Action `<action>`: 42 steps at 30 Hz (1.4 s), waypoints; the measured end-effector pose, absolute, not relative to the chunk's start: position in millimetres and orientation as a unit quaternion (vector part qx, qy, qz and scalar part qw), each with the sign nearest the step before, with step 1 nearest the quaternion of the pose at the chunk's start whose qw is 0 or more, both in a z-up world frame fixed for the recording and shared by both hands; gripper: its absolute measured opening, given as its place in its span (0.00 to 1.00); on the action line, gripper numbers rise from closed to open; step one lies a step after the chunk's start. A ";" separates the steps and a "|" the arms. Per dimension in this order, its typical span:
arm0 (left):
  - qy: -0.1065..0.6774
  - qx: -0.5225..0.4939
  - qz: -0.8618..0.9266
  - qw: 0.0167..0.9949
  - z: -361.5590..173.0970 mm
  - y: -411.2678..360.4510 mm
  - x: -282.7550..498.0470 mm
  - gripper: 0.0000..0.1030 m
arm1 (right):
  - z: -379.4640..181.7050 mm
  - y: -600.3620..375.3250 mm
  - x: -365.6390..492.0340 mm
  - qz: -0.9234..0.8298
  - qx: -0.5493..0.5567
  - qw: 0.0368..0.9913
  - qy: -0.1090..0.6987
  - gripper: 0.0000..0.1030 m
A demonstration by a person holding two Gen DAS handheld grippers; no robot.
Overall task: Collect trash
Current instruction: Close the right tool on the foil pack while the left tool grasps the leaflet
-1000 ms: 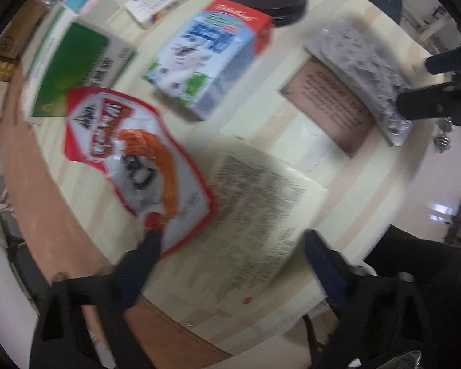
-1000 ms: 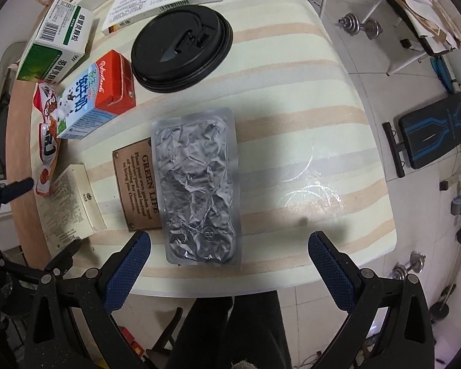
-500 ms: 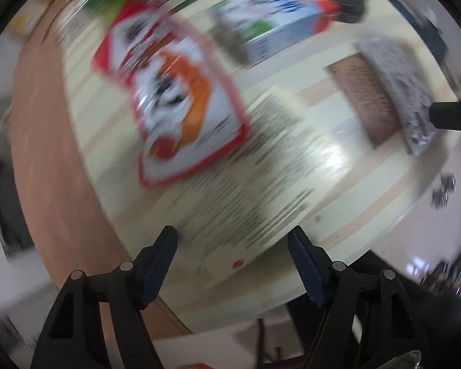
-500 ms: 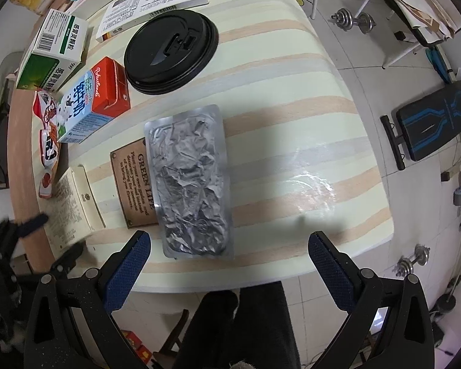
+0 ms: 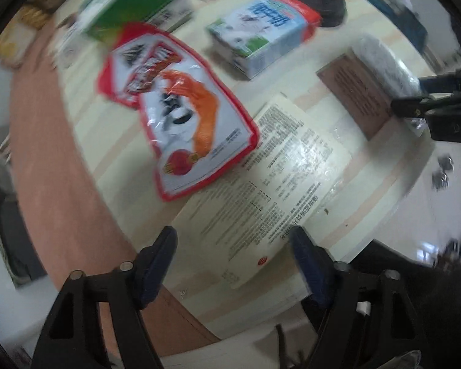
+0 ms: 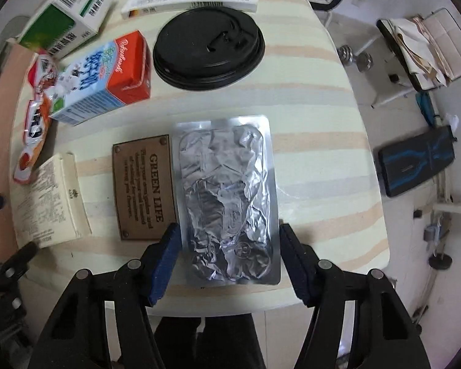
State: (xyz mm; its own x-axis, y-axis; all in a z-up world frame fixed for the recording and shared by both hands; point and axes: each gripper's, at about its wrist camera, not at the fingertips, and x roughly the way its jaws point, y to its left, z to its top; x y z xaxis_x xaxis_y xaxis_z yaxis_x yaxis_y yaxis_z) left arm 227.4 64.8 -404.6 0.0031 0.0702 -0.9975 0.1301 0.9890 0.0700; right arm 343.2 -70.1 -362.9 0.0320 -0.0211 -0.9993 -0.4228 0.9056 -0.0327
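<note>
**Q:** Left wrist view, read from left to right: what lies where?

**A:** Red-and-white snack wrapper flat on the striped table, upper left of centre. Cream printed carton just right of it, its corner tucked under the wrapper's edge. Milk carton beyond, on its side. Left gripper points down over the near end of the cream carton; one pad stands left of that end, the other over its right edge. The jaws stand wide and have just been opening further, and the pads press on nothing. Motion blur softens the far items.

**Q:** And the right wrist view, same order?

**A:** Cream carton at far left, brown plaque beside it, then the silver foil blister pack lying flat, its long side running away from the claw. Black cup lid sits beyond, well apart from the pack.

**Q:** How does the pack stand to the right gripper?

**A:** Near end of the pack lies between the two fingers. Left pad is just at the pack's left edge; the right one is just beside the right edge. The jaws have just been closing from wide to a middling gap. Whether the pads already press the pack's edges cannot be told; the pack rests on the table, near its front edge.
</note>
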 end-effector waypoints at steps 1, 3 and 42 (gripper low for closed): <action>0.709 0.073 -0.035 0.701 -409.3 64.1 230.8 0.84 | -362.1 -73.4 342.3 0.146 -0.157 0.698 0.683 0.64; 0.718 0.091 -0.053 0.688 -417.8 62.8 239.5 0.90 | -362.7 -83.7 343.3 0.149 -0.144 0.691 0.692 0.64; 0.671 -0.089 0.194 0.710 -453.0 127.9 158.7 0.76 | -346.8 -113.3 329.0 0.208 -0.051 0.689 0.693 0.64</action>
